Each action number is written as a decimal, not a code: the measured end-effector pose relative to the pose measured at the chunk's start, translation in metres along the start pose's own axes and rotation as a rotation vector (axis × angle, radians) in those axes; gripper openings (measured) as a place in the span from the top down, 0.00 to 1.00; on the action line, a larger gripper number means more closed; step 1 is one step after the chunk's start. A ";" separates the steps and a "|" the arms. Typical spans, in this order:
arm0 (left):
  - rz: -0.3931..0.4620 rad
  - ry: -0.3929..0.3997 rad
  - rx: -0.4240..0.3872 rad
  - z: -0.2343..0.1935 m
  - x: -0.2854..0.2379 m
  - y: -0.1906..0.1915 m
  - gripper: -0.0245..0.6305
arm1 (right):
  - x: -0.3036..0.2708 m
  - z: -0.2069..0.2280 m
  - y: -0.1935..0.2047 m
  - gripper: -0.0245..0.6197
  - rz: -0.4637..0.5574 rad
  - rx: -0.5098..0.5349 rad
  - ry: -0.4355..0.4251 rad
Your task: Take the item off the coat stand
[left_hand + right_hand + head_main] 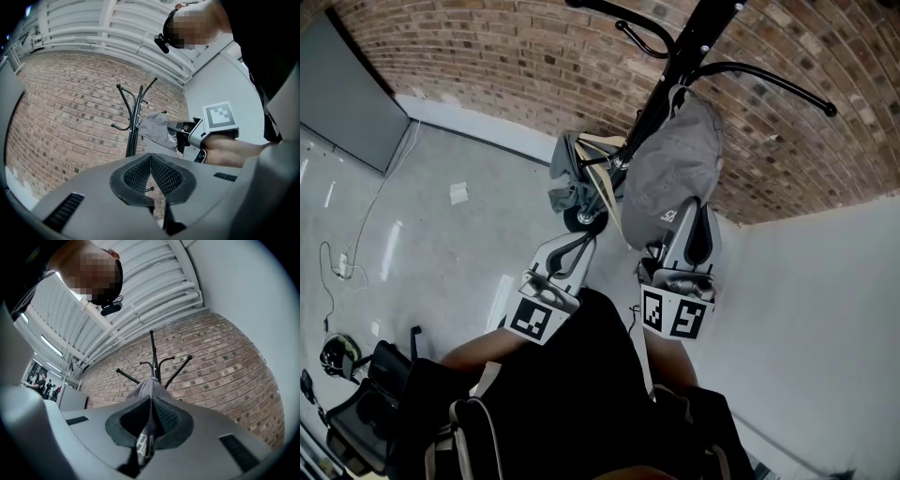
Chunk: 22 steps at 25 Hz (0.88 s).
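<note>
A black coat stand (675,70) rises before a brick wall. A grey cap (670,169) hangs from it near the hooks. My right gripper (680,217) is shut on the cap's lower edge by its white lettering. In the right gripper view the cap's cloth (149,387) runs down between the shut jaws of that gripper (149,427), with the stand (153,357) behind it. My left gripper (583,240) is shut and empty, low beside the pole. The left gripper view shows that gripper (151,164) in front of the stand (133,126), the cap (157,127) and the right gripper (185,136).
A second grey cloth with a beige strap (572,173) hangs lower on the stand, just above the left gripper. A white wall (825,309) stands at the right. On the floor at the left are a cable and power strip (342,265), a paper (457,192) and a chair (356,412).
</note>
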State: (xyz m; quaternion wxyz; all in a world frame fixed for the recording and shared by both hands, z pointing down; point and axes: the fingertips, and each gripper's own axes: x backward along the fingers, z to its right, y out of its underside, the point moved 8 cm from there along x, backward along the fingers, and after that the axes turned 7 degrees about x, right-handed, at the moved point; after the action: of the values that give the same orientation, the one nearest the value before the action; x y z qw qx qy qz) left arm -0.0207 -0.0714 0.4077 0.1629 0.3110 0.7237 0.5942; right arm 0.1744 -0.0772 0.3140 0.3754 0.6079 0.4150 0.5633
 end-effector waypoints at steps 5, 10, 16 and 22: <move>-0.012 0.022 0.010 0.002 0.005 0.000 0.93 | 0.000 -0.001 -0.007 0.92 0.026 0.003 -0.023; -0.016 0.030 0.015 0.004 0.011 0.000 0.93 | 0.004 -0.002 -0.018 0.92 0.049 -0.015 -0.010; -0.014 0.034 0.021 0.005 0.015 -0.001 0.93 | 0.012 -0.002 -0.034 0.92 0.076 -0.036 0.014; -0.012 0.061 0.033 0.011 0.016 -0.001 0.93 | 0.026 0.000 -0.044 0.92 0.088 -0.012 0.039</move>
State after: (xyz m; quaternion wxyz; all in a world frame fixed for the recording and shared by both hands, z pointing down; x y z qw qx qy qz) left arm -0.0259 -0.0527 0.4063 0.1393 0.2910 0.7399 0.5903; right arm 0.1717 -0.0366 0.2827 0.3458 0.6121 0.3918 0.5935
